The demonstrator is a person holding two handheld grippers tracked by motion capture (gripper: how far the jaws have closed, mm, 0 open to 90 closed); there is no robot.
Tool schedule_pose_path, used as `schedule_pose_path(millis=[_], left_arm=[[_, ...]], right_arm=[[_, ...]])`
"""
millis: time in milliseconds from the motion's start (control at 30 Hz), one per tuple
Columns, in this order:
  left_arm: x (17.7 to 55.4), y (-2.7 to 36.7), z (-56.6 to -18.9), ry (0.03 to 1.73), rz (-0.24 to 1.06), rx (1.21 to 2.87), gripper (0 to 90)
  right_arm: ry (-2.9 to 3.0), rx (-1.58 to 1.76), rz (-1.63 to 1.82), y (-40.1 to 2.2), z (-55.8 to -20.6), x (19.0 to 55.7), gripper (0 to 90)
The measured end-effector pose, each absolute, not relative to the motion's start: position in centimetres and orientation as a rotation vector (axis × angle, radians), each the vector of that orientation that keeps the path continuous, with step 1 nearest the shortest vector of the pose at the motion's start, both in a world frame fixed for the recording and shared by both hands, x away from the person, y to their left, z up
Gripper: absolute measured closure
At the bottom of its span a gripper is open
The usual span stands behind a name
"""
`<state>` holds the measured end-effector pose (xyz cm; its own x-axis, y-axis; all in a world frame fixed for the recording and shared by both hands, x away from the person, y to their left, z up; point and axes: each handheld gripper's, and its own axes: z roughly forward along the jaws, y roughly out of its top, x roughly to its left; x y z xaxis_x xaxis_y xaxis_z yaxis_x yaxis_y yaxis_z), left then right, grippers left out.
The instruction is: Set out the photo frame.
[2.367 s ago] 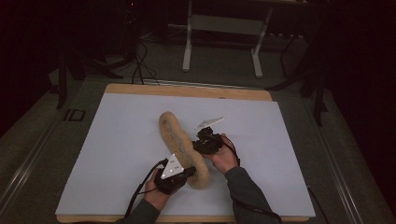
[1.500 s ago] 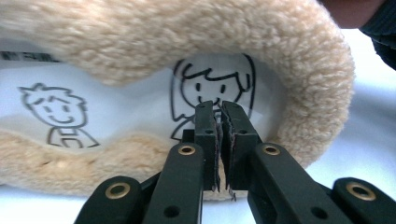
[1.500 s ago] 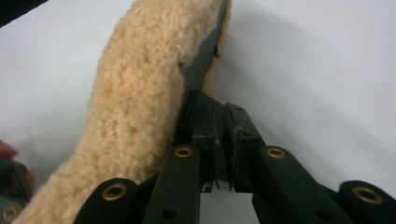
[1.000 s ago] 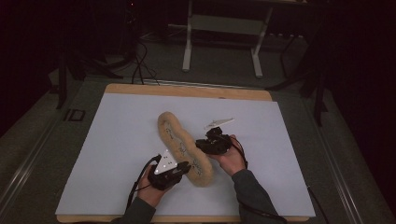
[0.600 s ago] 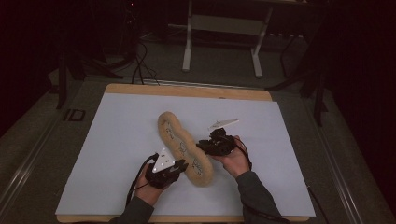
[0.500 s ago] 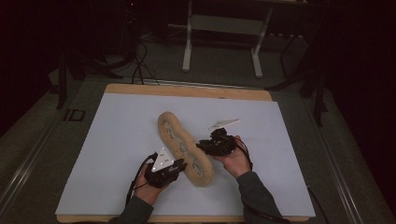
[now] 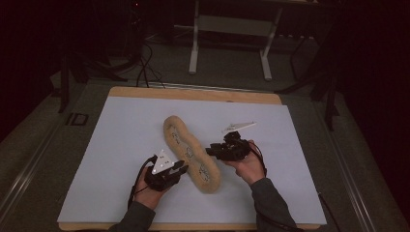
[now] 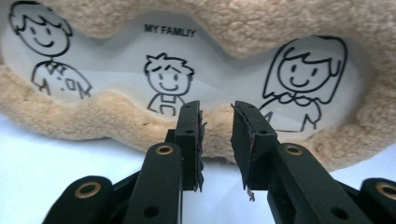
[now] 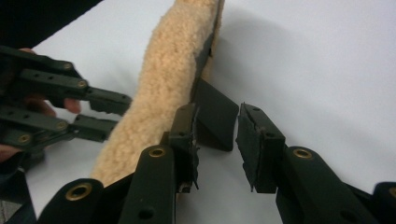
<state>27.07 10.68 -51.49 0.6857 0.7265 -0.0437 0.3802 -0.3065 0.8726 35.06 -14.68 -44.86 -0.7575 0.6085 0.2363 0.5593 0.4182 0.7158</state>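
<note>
Two grippers flanked a fleecy frame lying slantwise on the white mat. The left gripper sat just beside its near edge, the right gripper by the black stand at its back. Both had just been opening; their jaws stood apart, gripping nothing.

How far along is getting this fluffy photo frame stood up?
Done: the fluffy photo frame stands on the white mat, propped on its black stand. In hand: left gripper and right gripper jaws have just been opening, pinching nothing. Left: probably backing both away.
</note>
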Motion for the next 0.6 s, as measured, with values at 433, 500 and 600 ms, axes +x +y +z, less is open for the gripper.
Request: schedule_pose_path(millis=[433, 500, 600], left_arm=[[27.6, 11.5, -51.5, 0.910, 0.469, 1.923, 69.8], [27.7, 11.7, -51.5, 0.916, 0.472, 1.922, 69.3], [27.9, 12.0, -51.4, 0.930, 0.477, 1.917, 68.5]], right_arm=[[2.597, 1.037, 1.306, -15.2, -43.6, 34.3, 63.3], [2.594, 1.036, 1.309, -15.2, -43.5, 34.1, 62.1], [2.593, 1.030, 1.319, -15.4, -43.2, 33.9, 59.8]])
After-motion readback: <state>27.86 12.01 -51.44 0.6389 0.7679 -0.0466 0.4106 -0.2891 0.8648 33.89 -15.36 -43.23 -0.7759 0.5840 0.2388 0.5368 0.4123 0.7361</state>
